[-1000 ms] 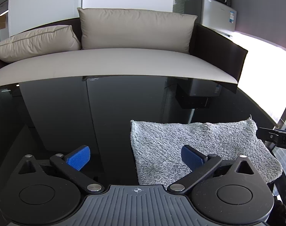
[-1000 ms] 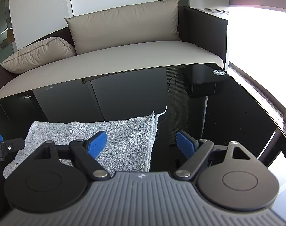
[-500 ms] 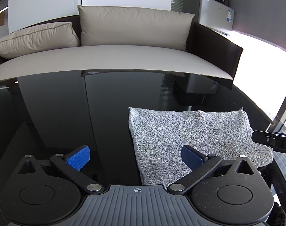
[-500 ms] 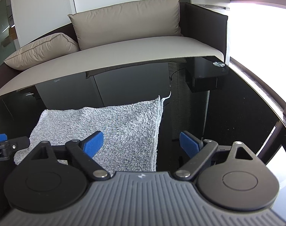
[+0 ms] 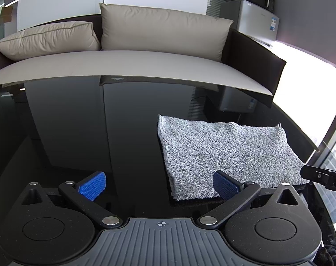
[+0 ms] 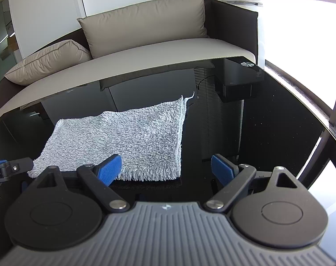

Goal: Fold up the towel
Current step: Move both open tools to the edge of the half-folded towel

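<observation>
A grey fluffy towel lies flat on a glossy black table, folded into a rectangle. In the left wrist view my left gripper is open and empty at the towel's near left corner, its right pad just over the near edge. In the right wrist view the towel lies ahead to the left. My right gripper is open and empty at the near right corner, its left pad over the near edge.
A beige sofa with two cushions stands behind the table. A small fridge with a microwave stands at the back right. The table's right edge borders a bright window. The other gripper's tip shows at each view's side.
Both grippers have drawn back and up from the towel, staying open. The towel now shows farther ahead and more fully in both views.
</observation>
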The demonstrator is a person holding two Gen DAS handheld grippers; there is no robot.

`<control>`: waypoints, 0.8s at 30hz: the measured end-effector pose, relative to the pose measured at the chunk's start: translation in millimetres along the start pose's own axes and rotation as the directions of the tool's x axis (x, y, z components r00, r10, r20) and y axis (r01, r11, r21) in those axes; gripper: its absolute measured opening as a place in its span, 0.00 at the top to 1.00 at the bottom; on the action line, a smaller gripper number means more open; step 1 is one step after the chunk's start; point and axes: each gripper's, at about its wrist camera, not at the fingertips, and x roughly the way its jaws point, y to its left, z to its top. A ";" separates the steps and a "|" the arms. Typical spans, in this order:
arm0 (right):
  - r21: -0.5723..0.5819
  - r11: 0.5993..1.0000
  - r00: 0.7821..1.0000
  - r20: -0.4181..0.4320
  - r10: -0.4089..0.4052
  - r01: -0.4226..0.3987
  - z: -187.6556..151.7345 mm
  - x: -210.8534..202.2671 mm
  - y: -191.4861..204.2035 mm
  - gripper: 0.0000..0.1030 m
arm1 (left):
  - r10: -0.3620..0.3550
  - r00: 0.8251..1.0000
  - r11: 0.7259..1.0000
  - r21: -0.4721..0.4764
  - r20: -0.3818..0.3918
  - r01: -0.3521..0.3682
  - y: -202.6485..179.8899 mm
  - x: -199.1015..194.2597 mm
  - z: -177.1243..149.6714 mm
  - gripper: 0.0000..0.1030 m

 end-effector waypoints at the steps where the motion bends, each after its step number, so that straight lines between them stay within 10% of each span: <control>1: 0.005 1.000 1.000 0.002 0.001 -0.001 -0.8 -1.3 -0.4 0.13 | -0.001 1.000 1.000 0.000 0.001 0.001 0.0 -1.4 -0.9 0.01; 24: 0.098 0.994 0.998 -0.034 0.047 -0.043 -5.7 -3.0 0.7 0.58 | -0.020 1.000 1.000 0.012 -0.010 0.020 -6.3 -5.9 -6.6 0.02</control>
